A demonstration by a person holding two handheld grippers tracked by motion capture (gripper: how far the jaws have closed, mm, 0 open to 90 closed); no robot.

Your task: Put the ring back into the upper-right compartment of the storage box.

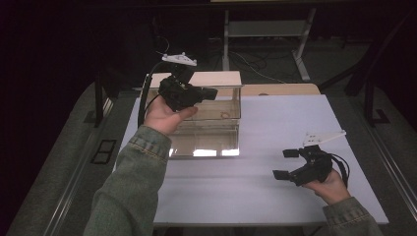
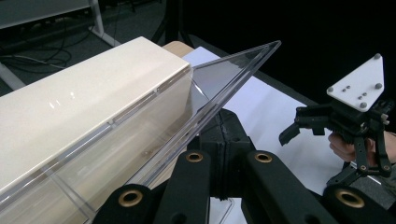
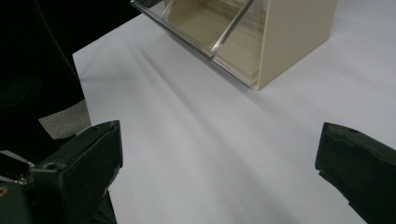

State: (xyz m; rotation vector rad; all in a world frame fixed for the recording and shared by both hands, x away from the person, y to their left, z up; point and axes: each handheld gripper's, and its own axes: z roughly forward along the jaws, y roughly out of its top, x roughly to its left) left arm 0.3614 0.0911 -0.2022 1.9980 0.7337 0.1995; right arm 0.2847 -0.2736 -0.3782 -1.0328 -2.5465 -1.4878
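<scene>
I am holding up the clear hinged lid point(image 2: 219, 88) of the box point(image 1: 216, 78), which is sitting at the far left of the white table point(image 1: 275, 196). The box has a cream top and side and see-through walls. My left gripper point(image 1: 209, 93) is clamped shut on the lid's edge, with the thin pane pinched between its jaws, and the lid is slanting up and open. My right gripper point(image 1: 285, 163) is hanging low over the near right of the table, well apart from the box, its jaws standing wide with nothing between them. I judge that I am in the lid-holding step. Next my right gripper needs to travel left and far toward the box's opening while my left is keeping the lid steady.
</scene>
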